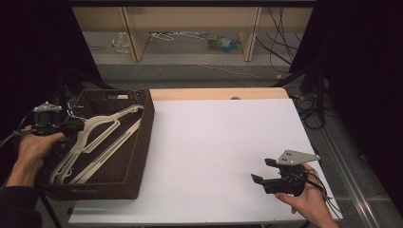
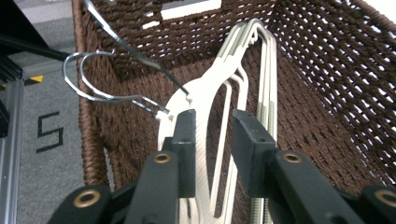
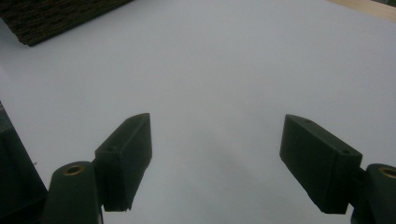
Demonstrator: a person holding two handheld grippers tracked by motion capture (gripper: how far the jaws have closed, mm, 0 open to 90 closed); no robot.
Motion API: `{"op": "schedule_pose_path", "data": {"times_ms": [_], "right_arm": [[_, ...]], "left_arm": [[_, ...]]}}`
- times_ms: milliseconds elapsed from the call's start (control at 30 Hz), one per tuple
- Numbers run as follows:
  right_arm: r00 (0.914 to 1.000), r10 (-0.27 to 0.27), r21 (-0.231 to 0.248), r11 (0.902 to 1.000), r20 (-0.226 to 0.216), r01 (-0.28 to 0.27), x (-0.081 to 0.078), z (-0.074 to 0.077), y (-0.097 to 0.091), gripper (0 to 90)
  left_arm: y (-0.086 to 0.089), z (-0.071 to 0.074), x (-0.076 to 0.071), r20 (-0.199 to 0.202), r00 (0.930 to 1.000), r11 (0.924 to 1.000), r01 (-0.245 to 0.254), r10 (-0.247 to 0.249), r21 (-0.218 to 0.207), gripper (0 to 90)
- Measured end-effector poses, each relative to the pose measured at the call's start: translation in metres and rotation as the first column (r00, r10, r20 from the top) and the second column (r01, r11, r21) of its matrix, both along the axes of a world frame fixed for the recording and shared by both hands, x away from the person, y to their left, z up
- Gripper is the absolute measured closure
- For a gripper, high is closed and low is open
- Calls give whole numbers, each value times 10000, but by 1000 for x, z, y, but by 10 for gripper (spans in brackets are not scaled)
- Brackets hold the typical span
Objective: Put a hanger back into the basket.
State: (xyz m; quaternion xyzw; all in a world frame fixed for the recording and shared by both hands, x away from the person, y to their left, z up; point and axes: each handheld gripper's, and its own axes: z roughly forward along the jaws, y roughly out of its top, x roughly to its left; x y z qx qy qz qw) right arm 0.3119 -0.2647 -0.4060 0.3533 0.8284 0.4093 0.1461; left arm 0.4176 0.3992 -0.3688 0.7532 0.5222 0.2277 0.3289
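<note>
High view, left side: A person's left hand point(image 1: 34, 145) holds the left gripper point(image 1: 71, 127) at the near-left rim of a brown woven basket point(image 1: 142, 142), its tips over the neck end of the white hangers point(image 1: 102, 137) stacked inside.
High view, right side: The right gripper point(image 1: 263, 172) rests in the right hand point(image 1: 309, 202) over the white table point(image 1: 214, 142), jaws spread with nothing between them, well apart from the basket.
Left gripper view: The jaws stand a narrow gap apart astride the top hanger's point(image 2: 205, 107) white neck; the left pad looks against it, the right pad clear, so no firm pinch shows. Wire hooks point(image 2: 93, 79) curve over the basket wall point(image 2: 336, 70).
Right gripper view: Both black jaws stand wide over bare white tabletop point(image 3: 210, 70); a basket corner point(image 3: 51, 18) shows at top left.
</note>
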Motion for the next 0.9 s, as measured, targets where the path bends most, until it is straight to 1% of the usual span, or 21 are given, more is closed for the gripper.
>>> {"op": "schedule_pose_path", "data": {"times_ms": [67, 100, 133, 167, 200, 233, 267, 300, 400, 467, 500, 567, 600, 667, 700, 733, 767, 800, 833, 867, 900], "right_arm": [[9999, 60, -24, 10000, 89, -59, 1, 0, 0, 262], [9999, 56, -14, 10000, 102, -56, 1, 0, -1, 262], [9999, 26, -4, 10000, 123, -26, 1, 0, -1, 262], [9999, 49, -6, 10000, 106, -49, 1, 0, -1, 262], [9999, 43, -2, 10000, 110, -43, 1, 0, -1, 261], [9999, 62, -26, 10000, 109, -62, 0, 0, -1, 261], [9999, 57, -32, 10000, 132, -56, 0, 0, -1, 261], [10000, 21, -31, 10000, 86, -20, 0, 0, -1, 261], [9999, 84, -21, 10000, 144, -84, 0, -1, 0, 261], [10000, 15, -87, 10000, 99, -14, -1, 1, -1, 261], [9999, 7, 24, 10000, 102, -7, -1, 0, -1, 260], [9999, 12, 12, 10000, 171, -13, 0, 0, -2, 258], [9999, -21, 38, 10000, 169, 21, 0, -1, -2, 256], [9999, -68, 89, 9999, 95, 67, -1, -1, -2, 246], [9999, -46, 67, 10000, 112, 45, -1, -1, -2, 246], [9999, -25, 78, 10000, 123, 24, -1, -2, -1, 246], [9998, -63, 85, 9999, 168, 62, -1, -1, -1, 245], [10000, -55, 133, 9999, 74, 54, -2, -1, -1, 246], [9999, -48, 138, 9999, 124, 46, -2, -1, -1, 245], [9999, -46, 189, 9998, 145, 43, -3, 0, -1, 245], [9997, -64, 159, 9999, 250, 60, -3, 0, -1, 244]], "left_arm": [[-3, 2, -2, -32, 9998, 9998, 179, -179, -5, 710], [-5, 4, -5, -58, 9992, 9990, 401, -400, 181, 704], [-8, 4, -7, -7, 9989, 9986, 467, -467, 243, 695], [-12, 4, -8, 138, 9991, 9991, 400, -402, 109, 681], [-14, 6, -11, 132, 9985, 9977, 524, -530, 436, 664], [-17, 6, -13, 200, 9987, 9976, 452, -463, 518, 656], [-17, 7, -15, 116, 9984, 9959, 548, -557, 717, 657], [-18, 7, -16, 205, 9985, 9957, 488, -506, 786, 657], [-19, 8, -22, 291, 9991, 9974, 298, -318, 654, 640], [-22, 10, -27, 611, 9972, 9972, 394, -433, 630, 619], [-26, 12, -32, 837, 9949, 9969, 510, -559, 604, 597], [-40, 13, -42, 1514, 9870, 9985, 536, -540, 64, 532], [-48, 15, -49, 1677, 9830, 9967, 786, -745, -178, 503], [-61, 17, -58, 1909, 9758, 9937, 1111, -1065, -136, 471], [-69, 19, -63, 2051, 9708, 9916, 1291, -1243, -102, 455], [-79, 21, -69, 2223, 9646, 9884, 1505, -1418, -226, 441], [-85, 22, -73, 2301, 9617, 9867, 1597, -1489, -289, 429], [-92, 23, -77, 2469, 9559, 9846, 1720, -1589, -320, 415], [-102, 24, -83, 2661, 9493, 9821, 1843, -1676, -390, 392], [-107, 24, -86, 2781, 9449, 9801, 1929, -1728, -467, 374], [-115, 24, -92, 2871, 9416, 9766, 2034, -1758, -691, 363]]}}
